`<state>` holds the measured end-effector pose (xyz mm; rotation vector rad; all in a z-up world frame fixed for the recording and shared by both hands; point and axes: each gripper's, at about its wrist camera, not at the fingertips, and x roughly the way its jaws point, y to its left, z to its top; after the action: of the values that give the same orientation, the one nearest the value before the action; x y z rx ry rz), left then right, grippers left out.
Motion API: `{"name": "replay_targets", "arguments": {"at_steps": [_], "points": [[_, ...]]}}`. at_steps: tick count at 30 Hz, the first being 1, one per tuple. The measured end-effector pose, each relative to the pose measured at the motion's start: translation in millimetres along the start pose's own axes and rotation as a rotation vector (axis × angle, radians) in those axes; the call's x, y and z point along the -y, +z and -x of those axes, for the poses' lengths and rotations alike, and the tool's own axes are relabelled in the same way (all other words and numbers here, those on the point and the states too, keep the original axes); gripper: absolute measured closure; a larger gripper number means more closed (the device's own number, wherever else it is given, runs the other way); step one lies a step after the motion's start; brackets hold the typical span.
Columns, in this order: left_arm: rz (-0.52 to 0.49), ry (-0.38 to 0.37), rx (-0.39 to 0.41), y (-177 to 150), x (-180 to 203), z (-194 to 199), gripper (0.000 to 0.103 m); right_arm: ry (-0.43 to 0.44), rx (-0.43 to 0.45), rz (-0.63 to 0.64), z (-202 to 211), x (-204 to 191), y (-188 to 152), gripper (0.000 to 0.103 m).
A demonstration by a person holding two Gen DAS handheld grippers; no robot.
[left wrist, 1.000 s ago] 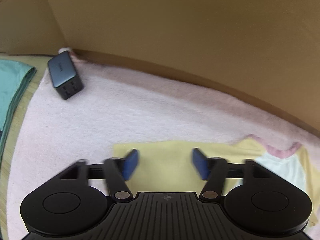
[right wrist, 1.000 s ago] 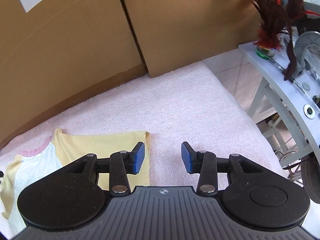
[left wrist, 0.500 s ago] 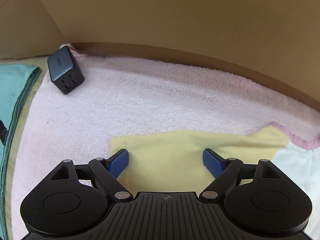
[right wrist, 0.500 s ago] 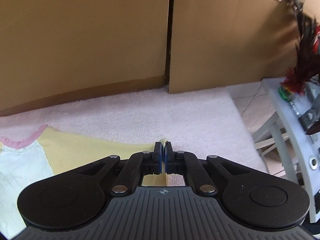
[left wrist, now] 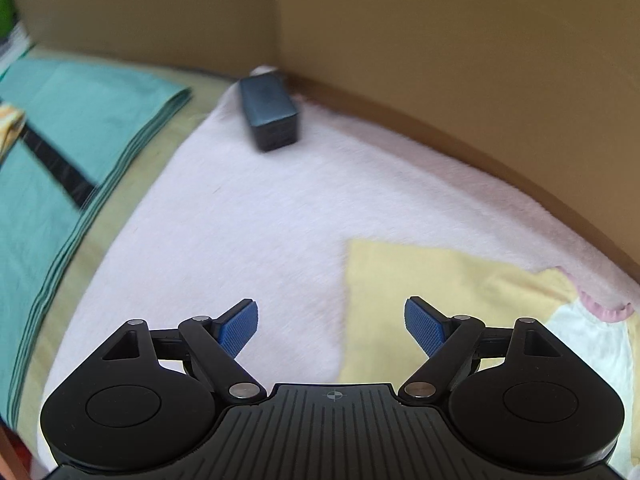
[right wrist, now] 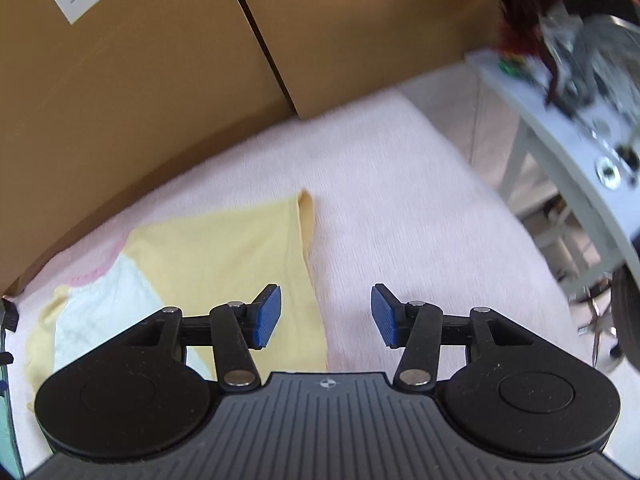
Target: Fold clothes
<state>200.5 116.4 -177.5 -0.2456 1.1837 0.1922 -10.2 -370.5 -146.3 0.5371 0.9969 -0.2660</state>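
Lying flat on the pink towel (left wrist: 260, 220), the yellow shirt (right wrist: 224, 248) is gripped by neither tool. The left gripper (left wrist: 331, 328) is held wide apart over the shirt's left edge. The right gripper's (right wrist: 326, 318) jaws have just been opening, nothing between them, above the right sleeve edge.

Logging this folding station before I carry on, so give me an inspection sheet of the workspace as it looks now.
Surface: pink towel spread flat.
Job's things: yellow and white shirt lying flat on the towel; folded teal cloth off to the side.
Clutter: dark charger block on the towel's far corner.
Grippers: left hand-held gripper open, empty; right hand-held gripper just opened, nothing between its jaws.
Cables: nothing seen.
Surroundings: cardboard boxes behind; grey metal frame beside.
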Motion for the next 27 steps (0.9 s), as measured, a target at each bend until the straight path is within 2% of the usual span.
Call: {"name": "replay_targets", "arguments": {"at_steps": [3, 9, 14, 17, 18, 19, 20, 22, 25, 27], "points": [[0.010, 0.012, -0.057, -10.7, -7.7, -8.0, 0.013, 0.005, -0.019, -0.038, 3.9, 0.4, -19.1, 0.048], [-0.013, 0.009, -0.144, -26.0, 9.1, -28.3, 0.011, 0.024, -0.042, -0.082, -1.4, -5.5, -33.8, 0.048], [-0.066, 0.043, -0.107, -28.8, 21.0, -30.3, 0.010, 0.029, -0.051, -0.132, -12.8, -11.1, -33.9, 0.046], [-0.106, 0.053, -0.091, -26.5, 21.8, -26.9, 0.026, 0.027, -0.024, -0.138, -18.4, -16.7, -28.7, 0.047], [-0.118, 0.054, -0.089, -25.6, 22.0, -26.1, 0.030, 0.026, -0.017, -0.132, -20.3, -18.7, -27.9, 0.049], [-0.129, 0.053, -0.089, -24.6, 22.1, -25.4, 0.033, 0.019, -0.007, -0.123, -20.9, -20.7, -27.7, 0.066], [-0.140, 0.053, -0.088, -23.6, 22.3, -24.6, 0.036, 0.000, 0.008, -0.111, -18.3, -22.0, -29.3, 0.096], [-0.143, 0.056, -0.080, -22.5, 21.0, -23.4, 0.040, -0.025, 0.032, -0.120, -16.5, -19.7, -32.5, 0.096], [-0.132, 0.079, -0.056, -20.2, 16.7, -23.0, 0.040, -0.054, 0.065, -0.140, -11.6, -15.5, -37.8, 0.095], [-0.124, 0.113, -0.035, -18.5, 11.4, -24.8, 0.038, -0.105, 0.087, -0.174, -7.5, -7.6, -40.1, 0.086]]}}
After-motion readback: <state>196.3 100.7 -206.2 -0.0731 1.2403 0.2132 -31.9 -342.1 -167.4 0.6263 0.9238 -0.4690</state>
